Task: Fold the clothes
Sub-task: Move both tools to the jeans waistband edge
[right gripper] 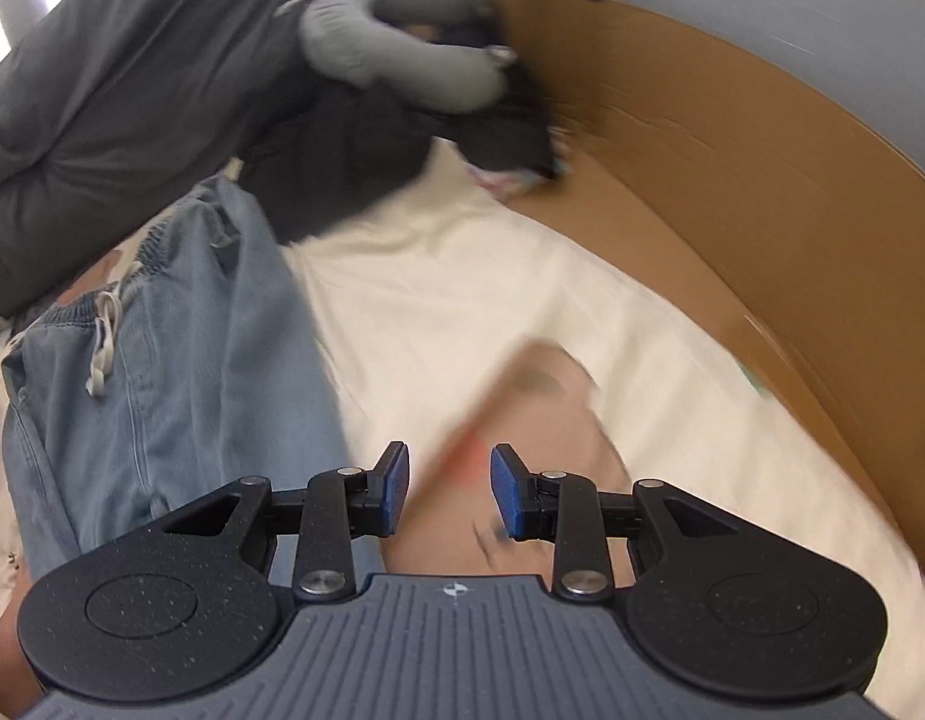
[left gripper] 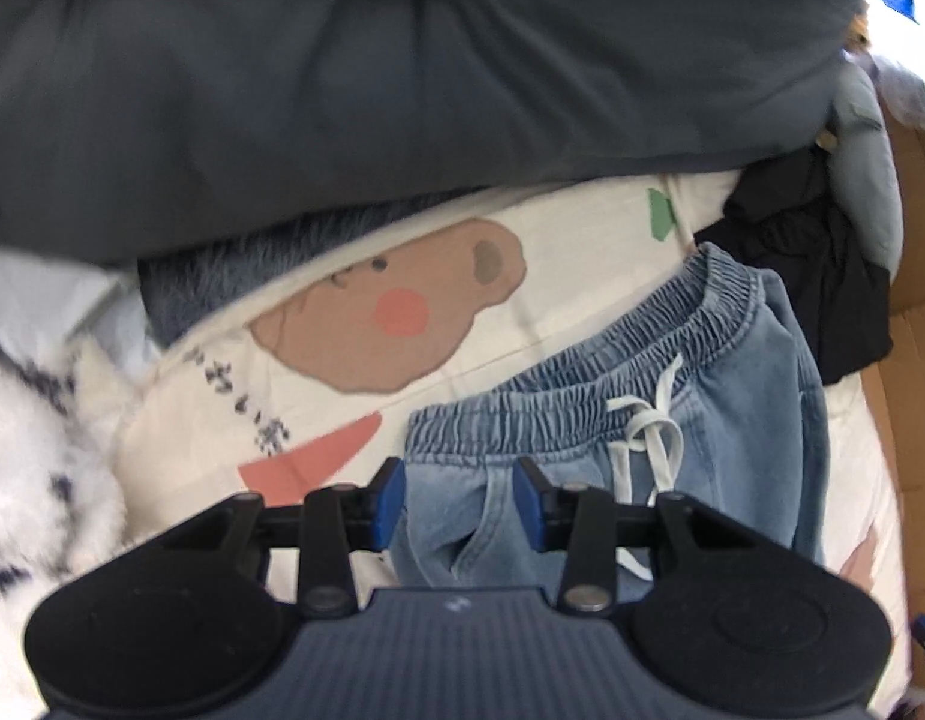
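No brand, number or label readable in either view. Cream bedsheet (left gripper: 558,276) carries a short line of small dark printed characters (left gripper: 240,396) beside the cartoon bear face (left gripper: 396,312); blurred, cannot be read. Left claw body has a tiny pale emblem (left gripper: 455,605); right claw body has a small round cross mark (right gripper: 455,590). No letters on either.
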A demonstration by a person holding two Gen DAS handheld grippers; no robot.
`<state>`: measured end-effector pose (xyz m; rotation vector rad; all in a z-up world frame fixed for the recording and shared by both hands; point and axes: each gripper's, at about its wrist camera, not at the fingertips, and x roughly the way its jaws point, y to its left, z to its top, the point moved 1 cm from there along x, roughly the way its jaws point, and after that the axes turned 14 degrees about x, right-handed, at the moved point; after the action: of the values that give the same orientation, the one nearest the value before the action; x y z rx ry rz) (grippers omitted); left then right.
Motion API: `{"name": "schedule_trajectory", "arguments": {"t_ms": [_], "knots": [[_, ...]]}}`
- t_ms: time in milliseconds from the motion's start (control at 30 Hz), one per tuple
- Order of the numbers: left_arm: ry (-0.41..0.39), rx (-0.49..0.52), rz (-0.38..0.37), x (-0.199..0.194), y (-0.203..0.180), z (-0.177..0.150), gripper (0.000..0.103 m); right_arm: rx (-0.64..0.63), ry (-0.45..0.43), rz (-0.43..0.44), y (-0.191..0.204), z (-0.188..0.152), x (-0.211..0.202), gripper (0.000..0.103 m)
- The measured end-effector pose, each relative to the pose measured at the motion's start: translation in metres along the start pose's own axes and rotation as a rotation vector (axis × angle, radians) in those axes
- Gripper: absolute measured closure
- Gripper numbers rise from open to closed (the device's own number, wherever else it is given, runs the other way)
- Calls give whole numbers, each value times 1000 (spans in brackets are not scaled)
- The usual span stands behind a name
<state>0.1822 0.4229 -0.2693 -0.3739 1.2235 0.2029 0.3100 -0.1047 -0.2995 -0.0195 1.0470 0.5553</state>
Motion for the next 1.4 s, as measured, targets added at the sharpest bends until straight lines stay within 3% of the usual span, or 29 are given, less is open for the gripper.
{"name": "schedule_trajectory", "arguments": {"t_ms": [133,367,500,600,733,800,1033,1267,1400], "knots": [[36,-78,-31,7,17,-5,80,-99,18,31,38,47,37,66],[-12,-101,-86,11,46,-4,80,-184,-17,122,111,109,83,66],[-34,-74,-80,21,56,-7,80,-246,-57,163,150,130,105,66],[-44,-122,-113,33,69,-15,80,-270,-63,182,177,141,125,66],[-60,-164,-174,45,77,-24,78,-329,-12,196,200,145,151,66],[-71,-166,-193,48,78,-26,72,-374,4,187,209,146,163,66],[-73,-210,-244,63,87,-24,67,-422,1,195,235,143,177,66],[-11,-223,-268,87,83,-31,65,-339,-5,175,231,128,180,66],[16,-238,-280,96,82,-35,59,-256,-14,184,221,123,179,66]]}}
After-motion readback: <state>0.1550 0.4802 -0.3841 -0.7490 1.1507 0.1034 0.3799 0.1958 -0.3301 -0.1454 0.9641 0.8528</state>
